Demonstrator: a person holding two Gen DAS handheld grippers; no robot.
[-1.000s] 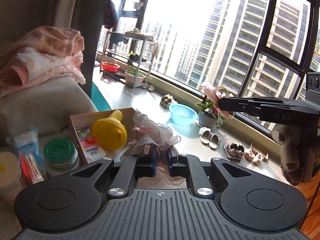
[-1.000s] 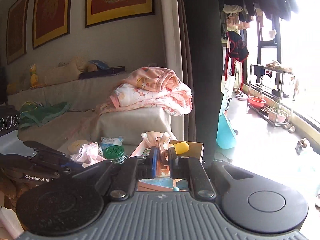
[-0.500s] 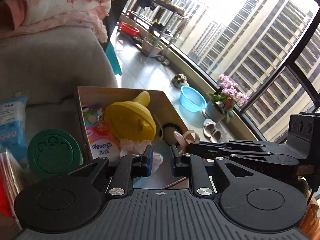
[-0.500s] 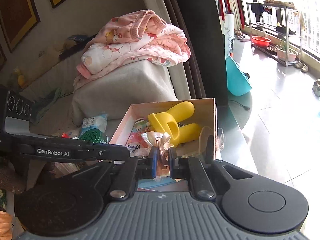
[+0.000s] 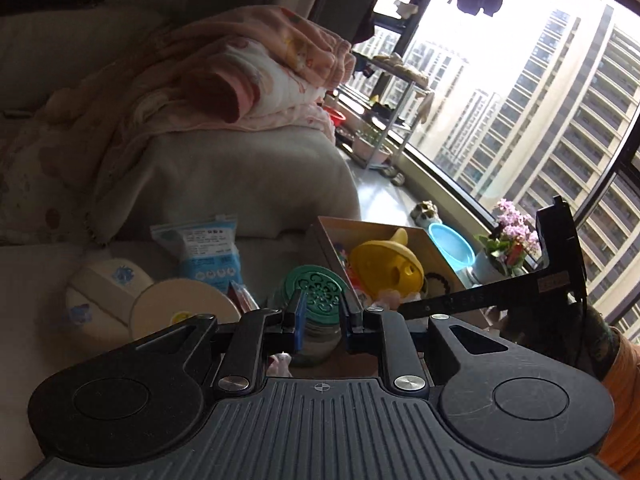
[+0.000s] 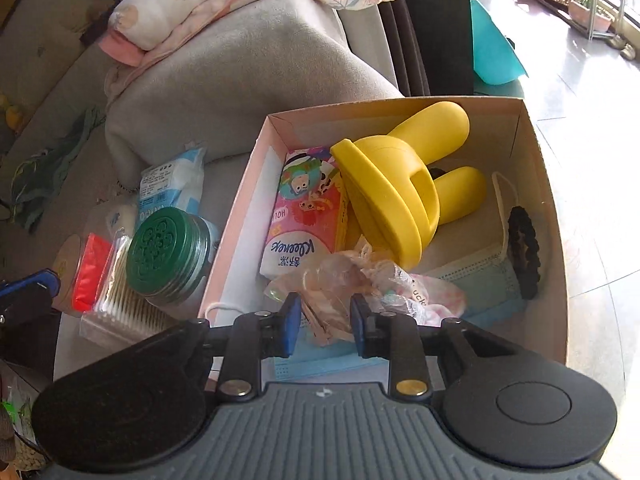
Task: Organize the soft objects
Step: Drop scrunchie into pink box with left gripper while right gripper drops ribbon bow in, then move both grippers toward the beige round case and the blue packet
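A cardboard box [image 6: 536, 160] holds a yellow soft toy [image 6: 400, 196], a Kleenex pack [image 6: 304, 216], a blue face mask [image 6: 480, 280], a black scrunchie [image 6: 524, 252] and a crumpled pink item in clear wrap [image 6: 352, 284]. My right gripper [image 6: 325, 312] is open over the box's near end, its jaws either side of the crumpled item. My left gripper [image 5: 322, 312] is open and empty, its jaws framing a green-lidded jar [image 5: 320, 292] left of the box [image 5: 332, 232]. The right gripper's fingers [image 5: 460, 300] cross the left wrist view.
Beside the box lie the jar [image 6: 168, 256], a cotton swab pack [image 6: 116, 300], a red packet [image 6: 90, 268], a blue wipes pack [image 5: 208, 252] and round puffs [image 5: 180, 312]. Pink bedding [image 5: 248, 80] sits on a grey cushion [image 5: 240, 184]. A window lies to the right.
Both grippers opened. The right one lowered into the box and let go of the pink wrapped item. The left one dropped its lace piece and swung left toward the jar.
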